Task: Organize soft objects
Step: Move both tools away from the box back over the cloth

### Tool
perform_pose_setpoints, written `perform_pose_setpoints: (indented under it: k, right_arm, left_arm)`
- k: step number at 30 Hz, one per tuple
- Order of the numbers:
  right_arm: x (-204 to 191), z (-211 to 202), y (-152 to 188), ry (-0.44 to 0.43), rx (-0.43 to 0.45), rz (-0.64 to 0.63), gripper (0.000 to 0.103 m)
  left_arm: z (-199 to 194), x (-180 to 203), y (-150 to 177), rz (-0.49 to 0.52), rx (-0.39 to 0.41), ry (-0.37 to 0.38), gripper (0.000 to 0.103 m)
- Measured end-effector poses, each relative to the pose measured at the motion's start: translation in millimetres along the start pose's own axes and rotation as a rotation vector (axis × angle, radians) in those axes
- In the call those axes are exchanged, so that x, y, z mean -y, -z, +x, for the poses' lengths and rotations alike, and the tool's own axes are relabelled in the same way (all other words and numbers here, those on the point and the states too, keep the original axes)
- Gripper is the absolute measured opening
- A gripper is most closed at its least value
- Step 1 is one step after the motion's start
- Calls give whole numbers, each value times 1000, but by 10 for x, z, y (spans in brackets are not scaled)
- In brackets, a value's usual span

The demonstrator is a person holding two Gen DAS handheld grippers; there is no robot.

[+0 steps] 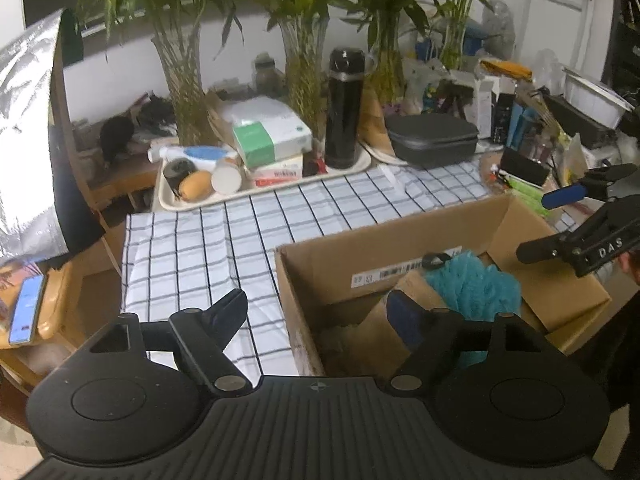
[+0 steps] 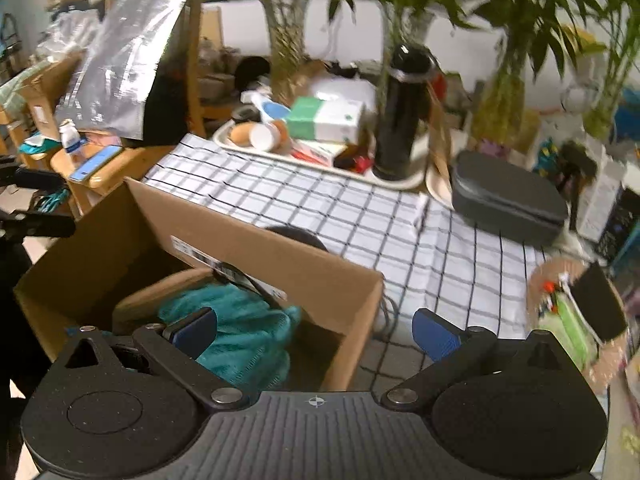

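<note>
From the left wrist, the left gripper point(image 1: 320, 314) hangs with its jaws spread wide and nothing between them, one finger over the checked tablecloth point(image 1: 192, 240), the other over the open cardboard box point(image 1: 380, 248). A teal fluffy soft item point(image 1: 476, 284) lies inside the box, near its far wall, beside a folded inner flap. At the right edge the right gripper point(image 1: 560, 220) shows above the box's far corner. Behind, a cream tray point(image 1: 168, 196) carries a black flask point(image 1: 344, 108) and a green-and-white carton point(image 1: 272, 140). From the right wrist, the right gripper point(image 2: 316, 332) also stands apart and empty, its left blue pad point(image 2: 196, 332) over the teal item point(image 2: 248, 332) in the box point(image 2: 280, 264), its right pad over the cloth point(image 2: 360, 216). A grey zip case point(image 2: 508, 200) rests on the cloth further back.
</note>
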State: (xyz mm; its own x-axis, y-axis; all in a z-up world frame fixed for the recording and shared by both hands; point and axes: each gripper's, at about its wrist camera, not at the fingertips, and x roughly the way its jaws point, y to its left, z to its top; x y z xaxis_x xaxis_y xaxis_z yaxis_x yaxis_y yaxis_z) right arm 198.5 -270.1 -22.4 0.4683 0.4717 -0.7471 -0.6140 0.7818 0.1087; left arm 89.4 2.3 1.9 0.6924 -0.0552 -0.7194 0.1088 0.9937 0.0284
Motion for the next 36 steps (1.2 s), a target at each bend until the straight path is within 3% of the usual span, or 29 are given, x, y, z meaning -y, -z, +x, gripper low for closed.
perform_pose_setpoints:
  k: [6, 16, 27, 36]
  right_arm:
    - [152, 83, 22, 9, -61, 104, 103]
    - [271, 121, 6, -22, -86, 204, 103]
    - [467, 183, 2, -99, -87, 345, 103]
    - [695, 158, -86, -109, -13, 431, 103]
  left_arm:
    - [96, -2, 16, -28, -56, 32, 77]
    - [198, -86, 10, -108, -121, 95, 77]
    - [211, -233, -120, -152, -81, 165, 77]
    - [300, -343, -283, -159, -44, 208, 77]
